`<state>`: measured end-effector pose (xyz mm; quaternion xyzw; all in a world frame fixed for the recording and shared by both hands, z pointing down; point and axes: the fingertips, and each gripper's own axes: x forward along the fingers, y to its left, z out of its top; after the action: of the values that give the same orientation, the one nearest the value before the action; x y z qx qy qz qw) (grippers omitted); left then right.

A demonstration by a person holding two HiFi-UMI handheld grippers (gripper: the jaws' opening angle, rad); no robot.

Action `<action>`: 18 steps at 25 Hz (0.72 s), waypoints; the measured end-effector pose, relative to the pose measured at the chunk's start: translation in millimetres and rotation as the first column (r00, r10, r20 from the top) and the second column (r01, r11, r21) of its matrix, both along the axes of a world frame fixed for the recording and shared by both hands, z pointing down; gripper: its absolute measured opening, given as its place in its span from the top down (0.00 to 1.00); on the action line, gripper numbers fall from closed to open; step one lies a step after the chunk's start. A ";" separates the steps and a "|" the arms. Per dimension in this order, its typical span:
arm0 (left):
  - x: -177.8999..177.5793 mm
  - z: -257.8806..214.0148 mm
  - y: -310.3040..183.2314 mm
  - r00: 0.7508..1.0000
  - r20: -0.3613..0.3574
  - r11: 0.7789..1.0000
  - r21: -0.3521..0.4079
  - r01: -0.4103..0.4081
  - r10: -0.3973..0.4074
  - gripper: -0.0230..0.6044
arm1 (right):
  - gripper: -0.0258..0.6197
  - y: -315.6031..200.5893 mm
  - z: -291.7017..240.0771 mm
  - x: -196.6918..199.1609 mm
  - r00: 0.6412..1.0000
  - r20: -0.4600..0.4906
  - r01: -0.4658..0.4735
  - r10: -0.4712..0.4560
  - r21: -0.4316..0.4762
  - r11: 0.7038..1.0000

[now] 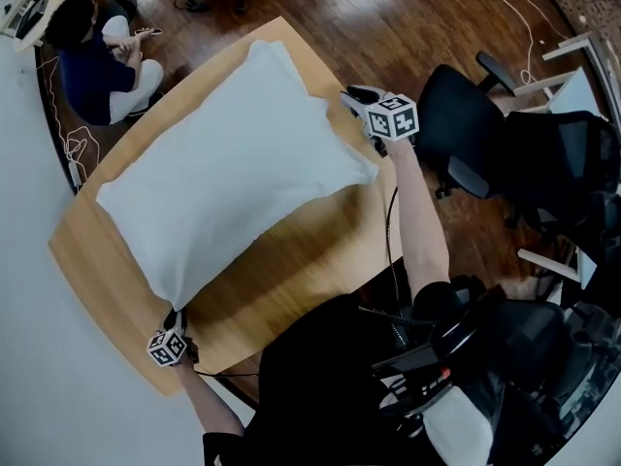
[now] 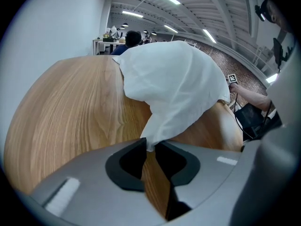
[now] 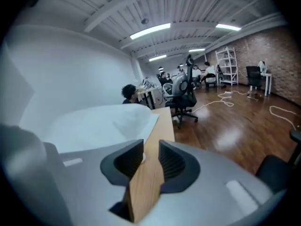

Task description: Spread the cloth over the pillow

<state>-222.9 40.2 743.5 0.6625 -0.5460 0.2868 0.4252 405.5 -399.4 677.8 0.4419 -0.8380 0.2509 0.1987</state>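
A white cloth [image 1: 233,183] lies diagonally over the bulky pillow on the wooden table [image 1: 310,250]; the pillow itself is hidden beneath it. My left gripper [image 1: 177,315] is at the table's near left corner, shut on the cloth's near corner. In the left gripper view [image 2: 149,145] the cloth [image 2: 174,84] rises from the jaw tips up to the mound. My right gripper [image 1: 353,97] hovers at the cloth's far right edge. In the right gripper view [image 3: 150,147] its jaws stand apart with bare wood showing between them, and the cloth [image 3: 94,124] lies just left of them.
A person [image 1: 97,66] sits on the floor beyond the table's far left corner. A black office chair [image 1: 466,124] stands close to the right of the table. Cables [image 1: 514,8] trail across the wooden floor. More chairs and desks stand farther off.
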 end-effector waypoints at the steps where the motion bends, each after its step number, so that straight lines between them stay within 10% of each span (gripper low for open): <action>1: -1.7 -1.4 0.0 1.000 -0.003 1.000 0.010 0.010 -0.010 0.86 | 0.80 14.6 -20.8 3.0 0.999 0.028 0.029 -0.030 0.028 0.999; 4: -6.2 -2.7 3.2 0.999 -0.019 0.999 0.036 0.041 -0.040 0.86 | 0.96 108.4 -84.1 -34.3 0.899 0.215 0.374 -0.382 0.079 0.924; 6: -6.6 0.1 5.6 0.998 -0.029 0.998 0.042 0.051 -0.050 0.86 | 0.96 166.0 -70.0 -54.3 0.812 0.301 0.534 -0.499 -0.040 0.845; 9: -7.8 1.8 7.9 0.999 -0.025 0.999 0.035 0.041 -0.040 0.86 | 0.96 186.7 43.6 -9.7 0.898 -0.009 0.404 -0.441 -0.382 0.831; 13: -4.2 3.4 4.7 1.000 -0.018 1.000 0.026 0.007 -0.006 0.86 | 0.96 165.4 34.7 18.4 0.921 -0.179 0.279 -0.346 -0.318 0.906; 18: 3.3 5.6 6.5 0.999 -0.046 0.999 0.037 -0.019 0.021 0.86 | 0.96 177.3 56.1 6.1 0.856 -0.276 0.316 -0.438 -0.392 0.864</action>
<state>-219.6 46.8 749.1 0.6819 -0.5344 0.2658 0.4227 411.6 -222.1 733.9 0.2643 -0.8043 0.2600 0.4644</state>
